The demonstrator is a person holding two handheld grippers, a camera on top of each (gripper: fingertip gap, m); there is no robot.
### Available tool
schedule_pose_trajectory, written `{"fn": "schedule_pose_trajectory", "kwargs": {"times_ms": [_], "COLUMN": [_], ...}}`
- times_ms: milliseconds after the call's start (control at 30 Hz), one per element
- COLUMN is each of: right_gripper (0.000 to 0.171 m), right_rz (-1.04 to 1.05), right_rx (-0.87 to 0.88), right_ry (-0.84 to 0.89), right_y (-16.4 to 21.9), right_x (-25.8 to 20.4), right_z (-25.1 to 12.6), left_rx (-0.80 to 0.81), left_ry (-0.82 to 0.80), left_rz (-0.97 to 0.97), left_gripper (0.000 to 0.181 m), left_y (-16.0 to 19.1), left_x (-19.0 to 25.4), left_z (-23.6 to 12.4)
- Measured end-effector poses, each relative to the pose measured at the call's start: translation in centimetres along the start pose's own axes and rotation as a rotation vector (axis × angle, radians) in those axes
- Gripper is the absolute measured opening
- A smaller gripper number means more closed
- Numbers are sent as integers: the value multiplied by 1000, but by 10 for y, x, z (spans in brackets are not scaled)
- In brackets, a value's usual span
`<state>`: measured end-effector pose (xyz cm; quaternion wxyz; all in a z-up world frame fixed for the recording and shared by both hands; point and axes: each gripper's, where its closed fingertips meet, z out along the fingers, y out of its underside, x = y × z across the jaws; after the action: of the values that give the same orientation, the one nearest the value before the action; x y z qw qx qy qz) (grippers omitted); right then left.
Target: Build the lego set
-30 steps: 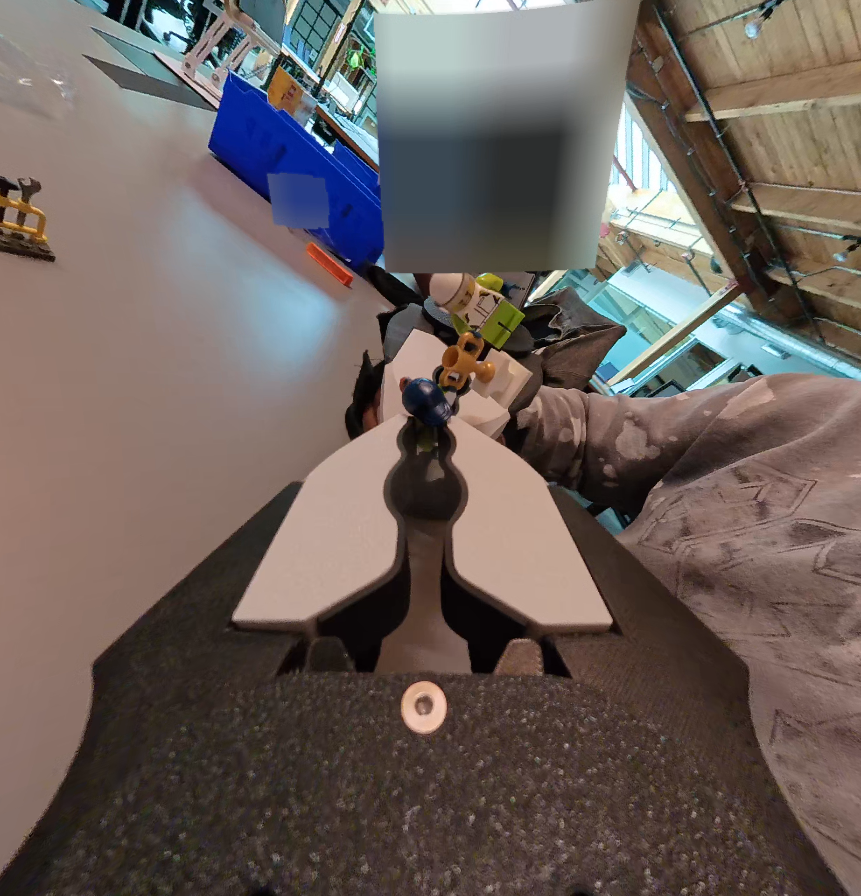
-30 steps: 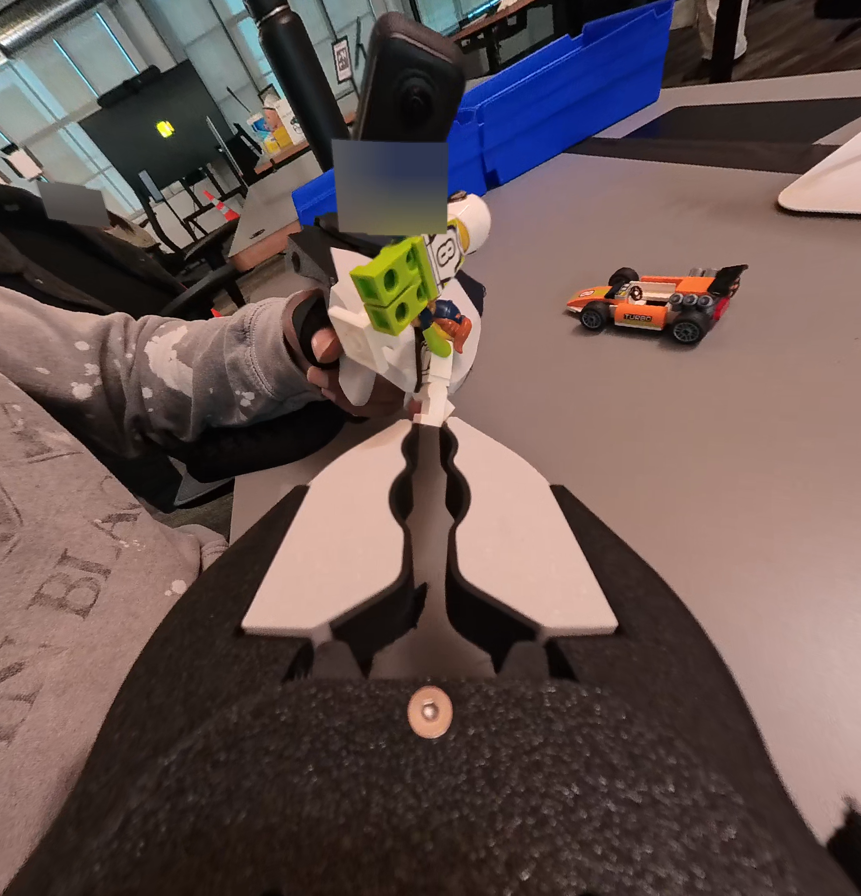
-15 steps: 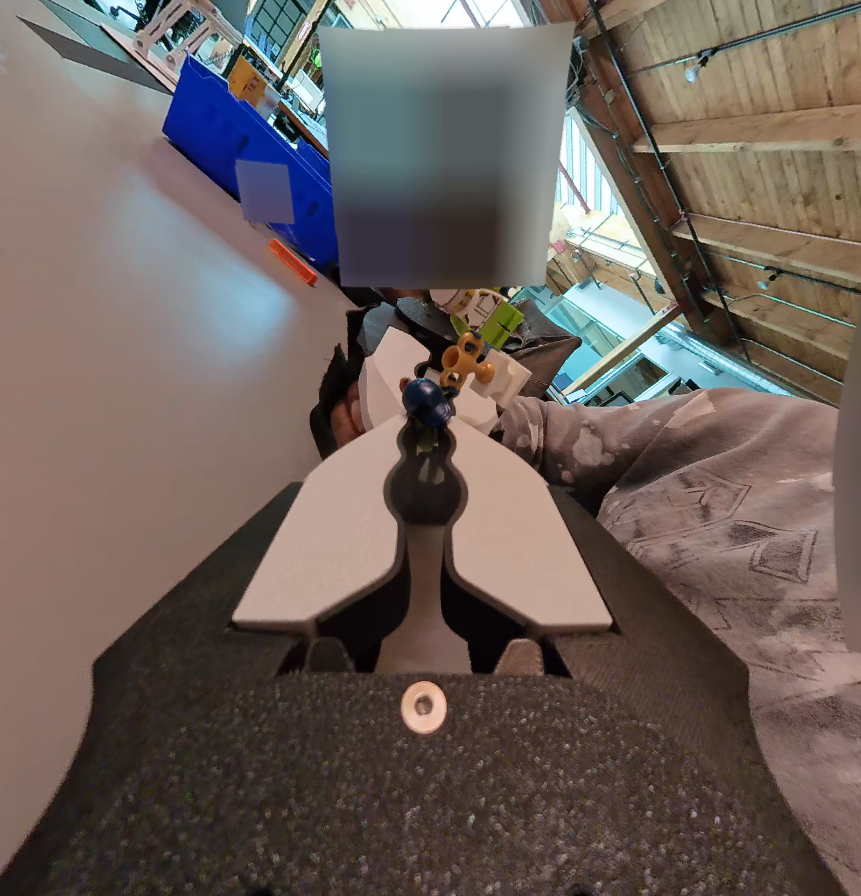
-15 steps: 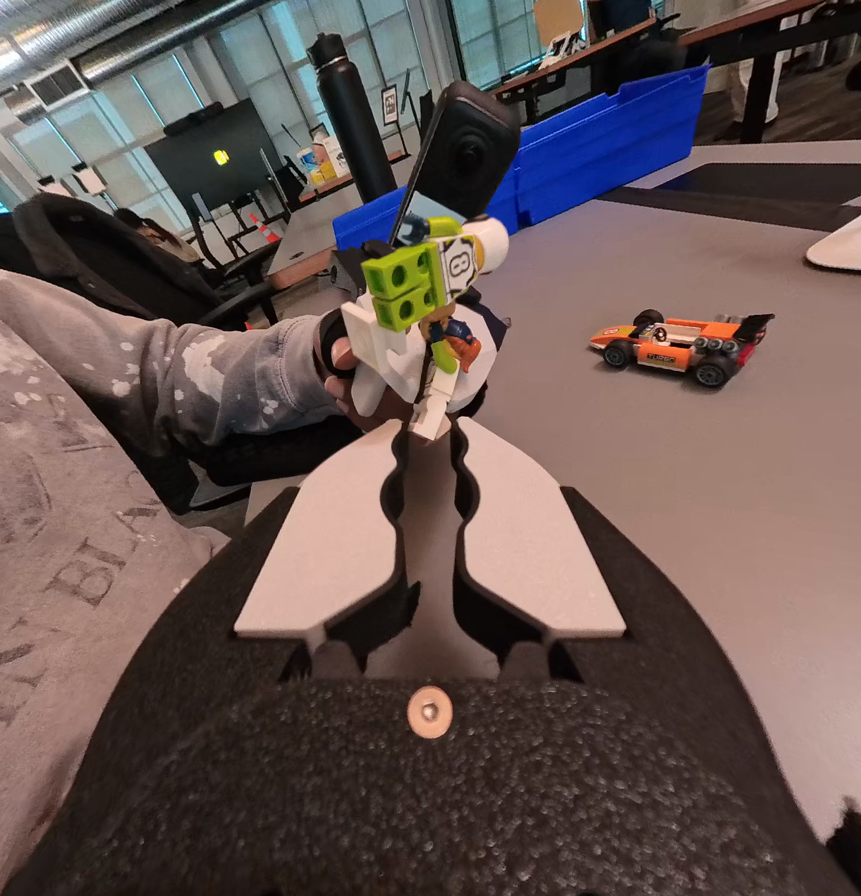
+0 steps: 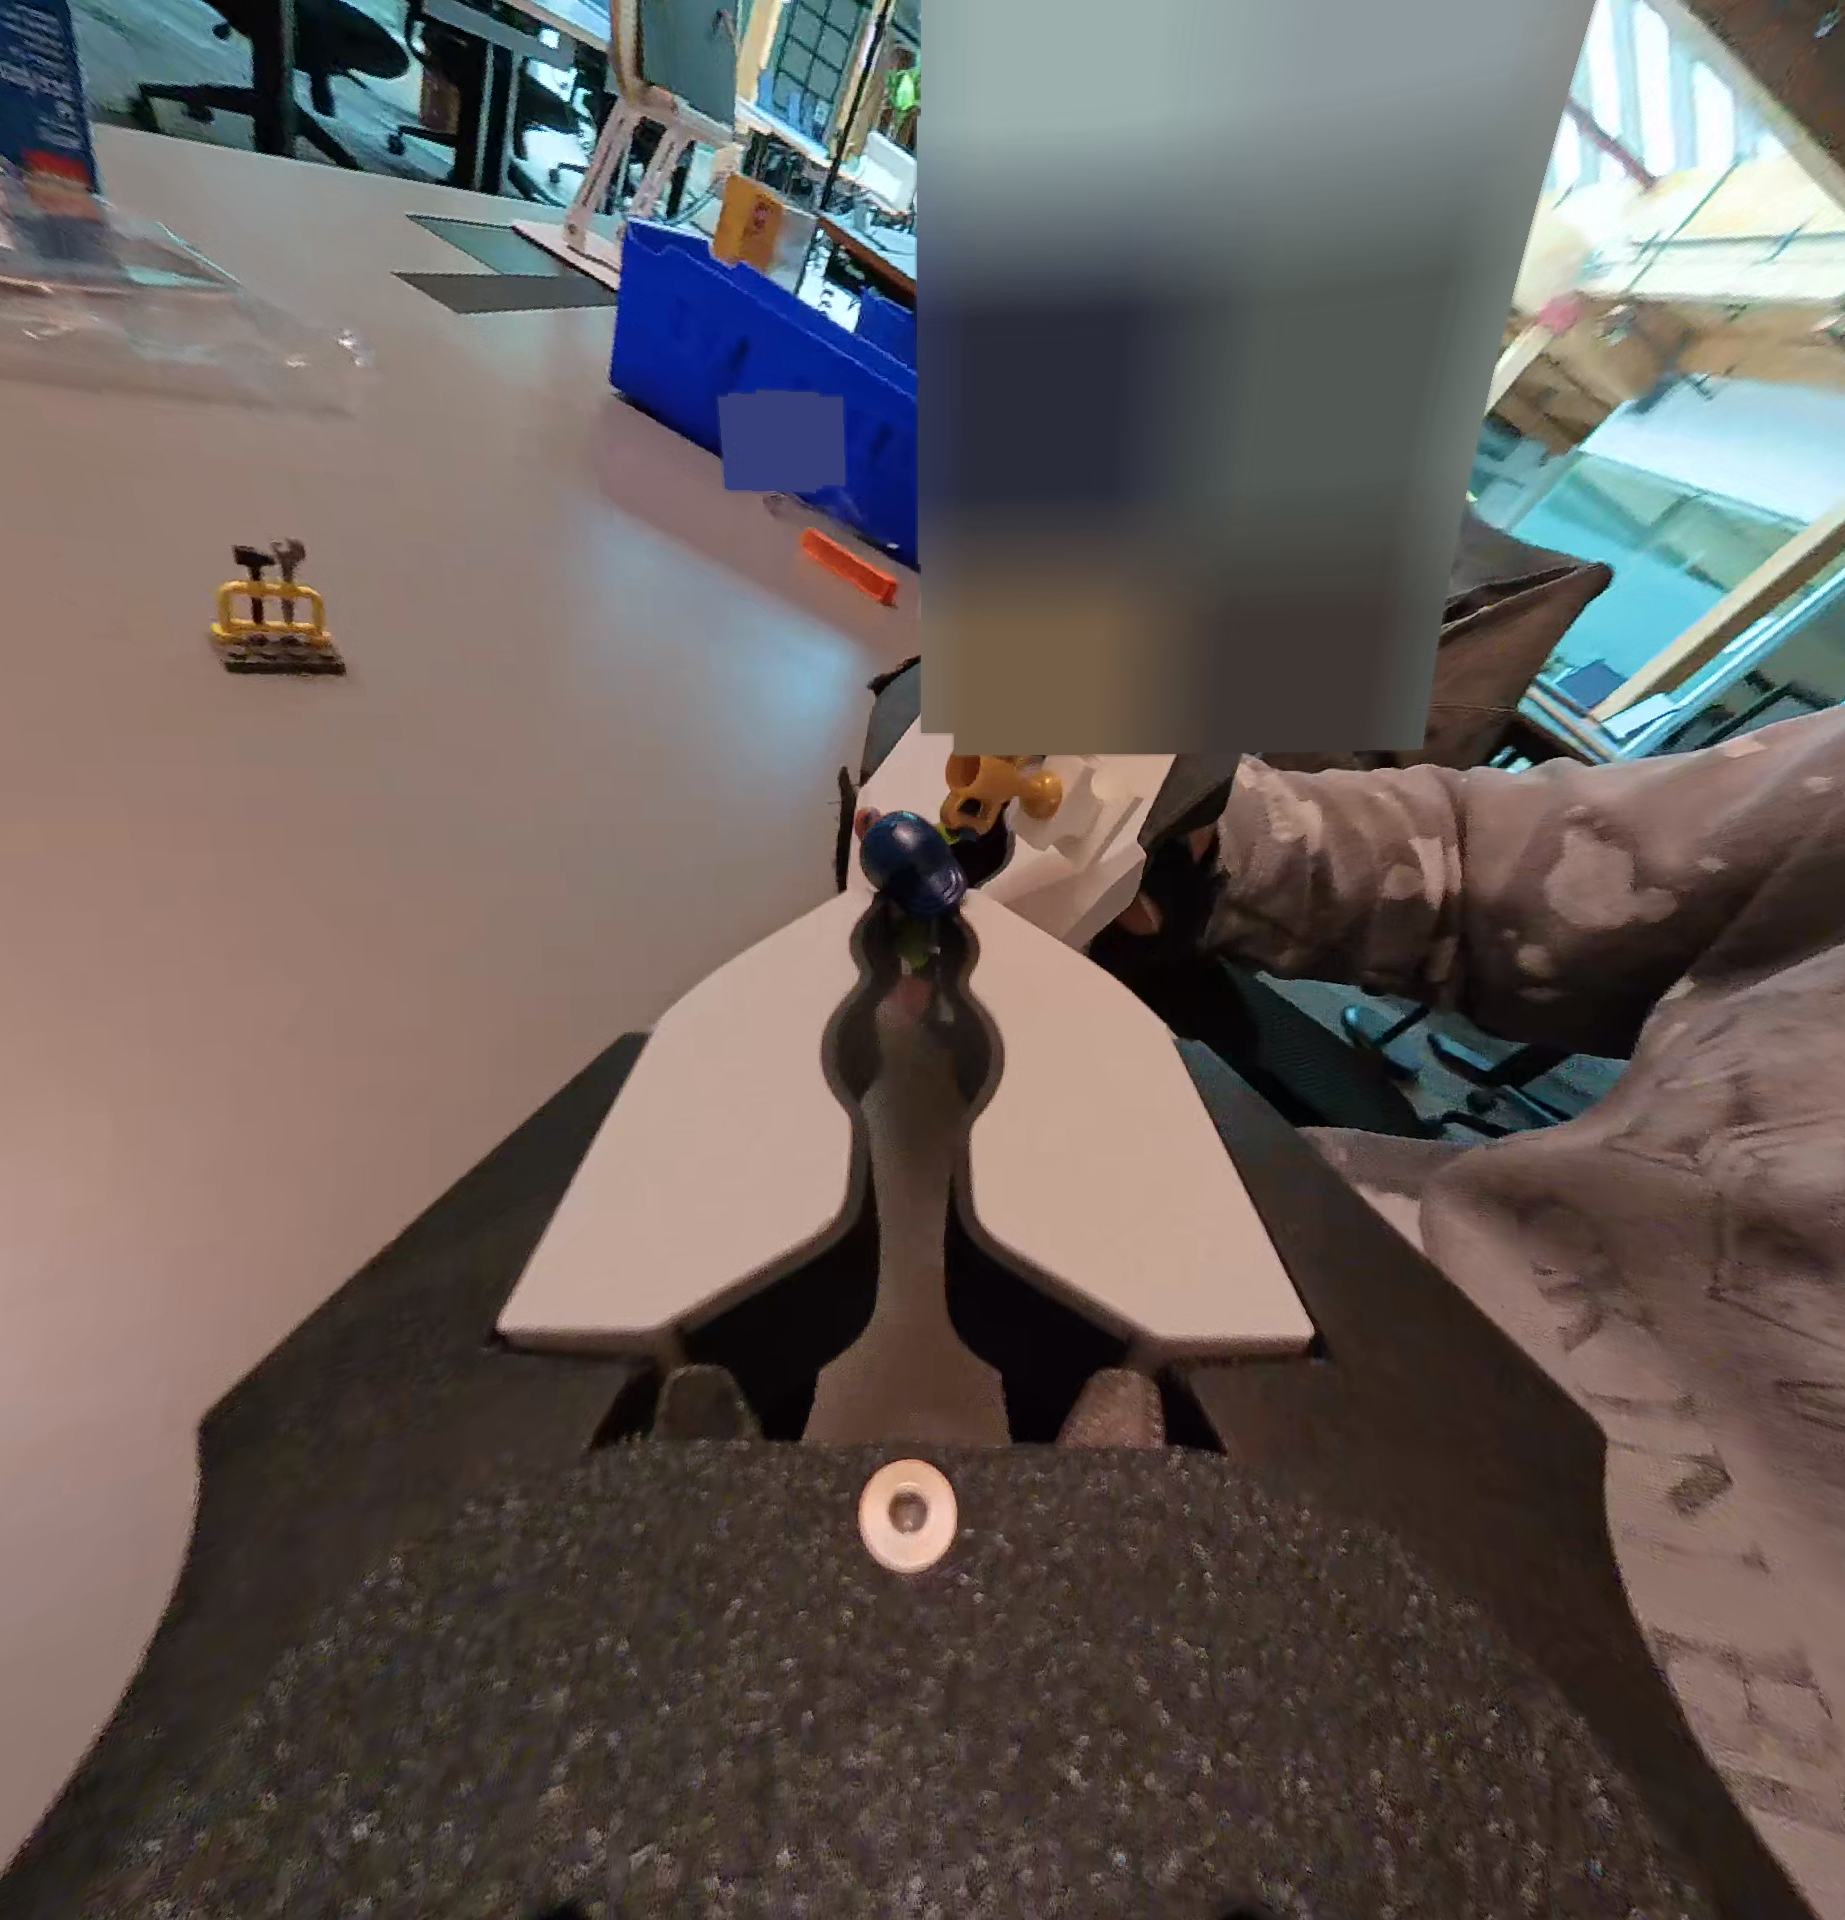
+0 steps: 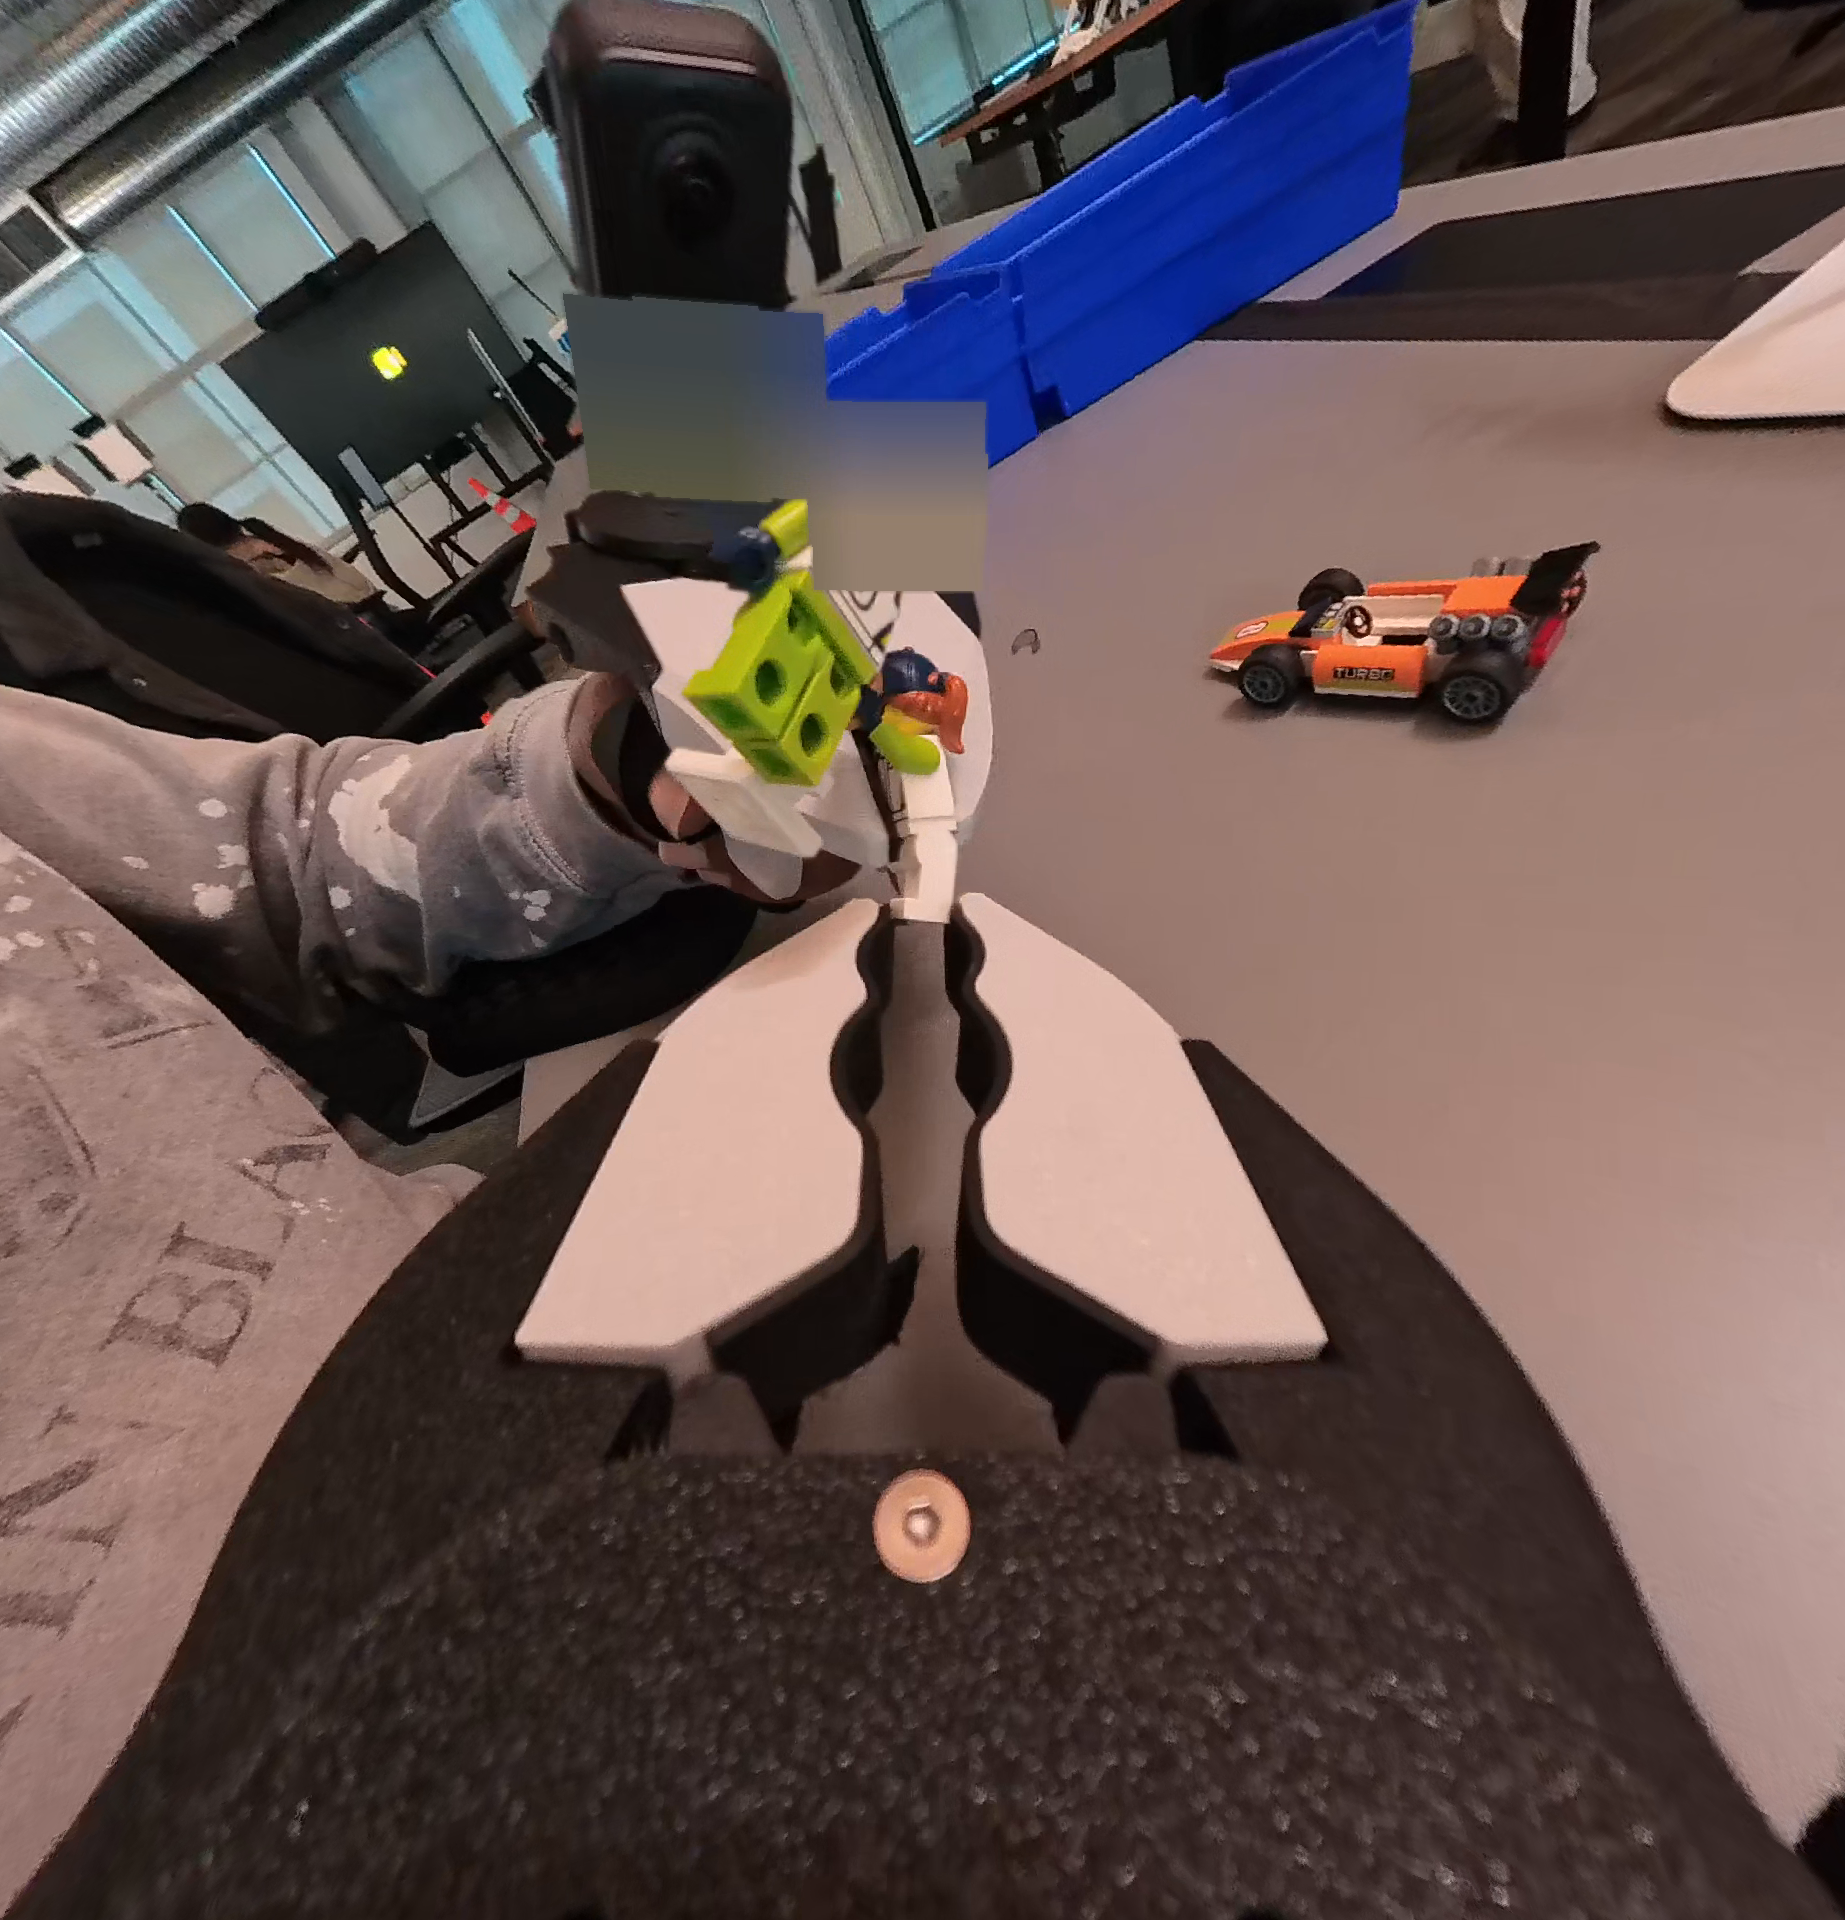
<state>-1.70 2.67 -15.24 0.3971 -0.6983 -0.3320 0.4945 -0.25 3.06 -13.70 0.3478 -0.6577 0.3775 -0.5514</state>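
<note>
My right gripper [image 6: 920,909] is shut on the white legs of a white minifigure [image 6: 928,831]. The figure carries a lime green block [image 6: 778,691] and stands up from the fingertips, held in the air over the table's near edge. My left gripper [image 5: 913,914] is shut on a small minifigure with a blue cap [image 5: 910,862]. In the right wrist view this figure shows orange hair [image 6: 923,696] and touches the white figure's side. A yellow piece [image 5: 985,795] shows just past the cap. The left gripper's white fingers [image 6: 736,810] lie behind the block.
An orange race car [image 6: 1396,649] stands on the grey table [image 6: 1417,987]. A yellow fence with tools on a dark plate [image 5: 274,618] stands to the left. Blue bins [image 5: 752,353], an orange piece [image 5: 847,566] and a clear bag [image 5: 149,312] lie farther back. A grey sleeve [image 5: 1469,883] is at the right. My left and right fingertips are right by each other.
The left wrist view has swung back toward level, so the yellow fence shows again. The white figure has tilted and come closer in the right wrist view. Both grippers stay shut on their figures.
</note>
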Motion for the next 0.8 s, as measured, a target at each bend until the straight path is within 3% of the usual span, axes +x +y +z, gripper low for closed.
{"fn": "schedule_pose_trajectory", "kwargs": {"times_ms": [200,300,500,667,733,800], "right_gripper": [9,24,32,27,11,11], "right_rz": [-9,-41,-130,-182,-206,-210], "right_rx": [-14,-29,-17,-116,-135,-136], "right_ry": [14,51,88,148,105,31], "right_y": [2,0,-15,-15,-11,-10], "right_x": [2,9,6,10,7,3], "right_z": [1,-6,-32,-27,-21,-19], "left_rx": [-22,-51,-177,-241,-242,-223], "left_ry": [-40,-83,-262,-253,-218,-173], "left_rz": [20,19,125,171,189,182], "left_gripper": [8,8,8,8,8,8], "left_y": [2,7,23,33,33,30], "left_x": [-2,-9,-29,-25,-18,-11], "left_z": [0,-3,-9,-3,-2,-3]}}
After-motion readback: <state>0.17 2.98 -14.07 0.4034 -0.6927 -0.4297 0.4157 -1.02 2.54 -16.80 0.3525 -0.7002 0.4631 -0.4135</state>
